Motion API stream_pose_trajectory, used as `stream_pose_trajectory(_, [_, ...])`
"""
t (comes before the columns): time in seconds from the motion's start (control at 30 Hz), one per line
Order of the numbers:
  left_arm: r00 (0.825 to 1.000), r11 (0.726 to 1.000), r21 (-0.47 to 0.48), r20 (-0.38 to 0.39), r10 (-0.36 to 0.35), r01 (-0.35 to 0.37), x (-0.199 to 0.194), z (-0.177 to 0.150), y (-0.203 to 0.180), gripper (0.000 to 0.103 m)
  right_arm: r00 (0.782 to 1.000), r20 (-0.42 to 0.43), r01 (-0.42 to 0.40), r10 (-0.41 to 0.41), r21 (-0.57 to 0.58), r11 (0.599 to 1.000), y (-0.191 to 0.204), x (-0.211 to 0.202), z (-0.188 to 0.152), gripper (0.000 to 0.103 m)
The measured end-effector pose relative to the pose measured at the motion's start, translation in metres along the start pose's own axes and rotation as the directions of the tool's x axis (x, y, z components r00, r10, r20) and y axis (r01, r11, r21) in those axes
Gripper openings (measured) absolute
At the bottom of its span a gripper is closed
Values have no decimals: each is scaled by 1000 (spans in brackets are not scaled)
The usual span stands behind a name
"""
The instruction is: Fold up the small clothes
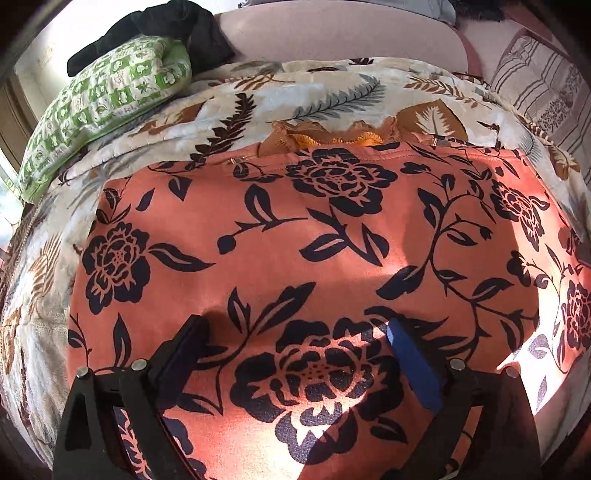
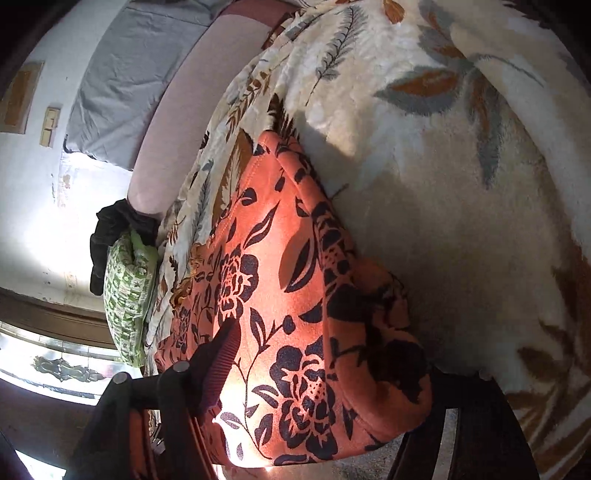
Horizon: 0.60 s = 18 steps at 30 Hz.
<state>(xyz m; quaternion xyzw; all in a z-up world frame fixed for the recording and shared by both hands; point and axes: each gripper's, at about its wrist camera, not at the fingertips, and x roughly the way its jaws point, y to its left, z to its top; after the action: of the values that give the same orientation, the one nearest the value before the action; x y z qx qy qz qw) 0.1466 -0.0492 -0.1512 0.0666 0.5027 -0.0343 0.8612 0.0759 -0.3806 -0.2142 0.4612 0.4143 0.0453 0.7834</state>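
Both wrist views close above orange floral garment (image 1: 295, 240) (image 2: 280, 295), right rolled sideways.

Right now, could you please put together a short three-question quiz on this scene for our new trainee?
1. True or false: the left gripper hangs with its jaws open over the orange floral garment.
2. What lies at the far left corner of the leaf-print blanket?
A. a green patterned pillow
B. a wooden tray
C. a stack of books
3. Fill in: the flowers printed on the garment are ___ in colour.

Key
1. True.
2. A, the green patterned pillow, with dark clothing behind it.
3. Black.
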Motion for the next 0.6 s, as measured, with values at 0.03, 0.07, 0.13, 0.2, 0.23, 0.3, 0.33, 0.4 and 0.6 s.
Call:
stream_pose_trajectory(0.03, [1000, 1000, -9, -5, -14, 14, -1, 1, 3, 98, 1000, -11, 7, -8, -23, 1000, 5, 2, 1, 40])
stream_pose_trajectory(0.07, [1000, 1000, -8, -11, -23, 23, -2, 2, 5, 98, 999, -32, 37, -39, -41, 998, 8, 6, 3, 23])
stream_pose_trajectory(0.13, [1000, 1000, 3, -6, -28, 28, -2, -1, 6, 98, 996, -58, 69, -71, -47, 997, 8, 12, 4, 22])
stream_pose_trajectory(0.2, [1000, 1000, 4, -2, -30, 30, -6, -2, 8, 98, 996, -70, 52, -52, 3, 999, 0, 16, 4, 25])
stream_pose_trajectory(0.23, [1000, 1000, 4, -3, -31, 31, -7, -2, 9, 98, 997, -62, 41, -39, 33, 999, -4, 13, 2, 26])
stream_pose_trajectory(0.3, [999, 999, -7, -6, -39, 39, -11, -4, 13, 98, 997, -63, 45, -43, 32, 998, -5, 11, -2, 26])
stream_pose_trajectory(0.33, [999, 999, -9, -8, -41, 41, -11, -5, 14, 98, 997, -68, 49, -47, 24, 999, -4, 11, -3, 27])
stream_pose_trajectory(0.4, [999, 999, -6, -8, -42, 42, -7, -3, 11, 98, 996, -80, 45, -43, 31, 998, -7, 12, -1, 27])
stream_pose_trajectory(0.6, [991, 988, -101, 78, -113, 120, -41, -10, 50, 98, 990, -59, 115, -128, -187, 976, 45, 4, -1, 19])
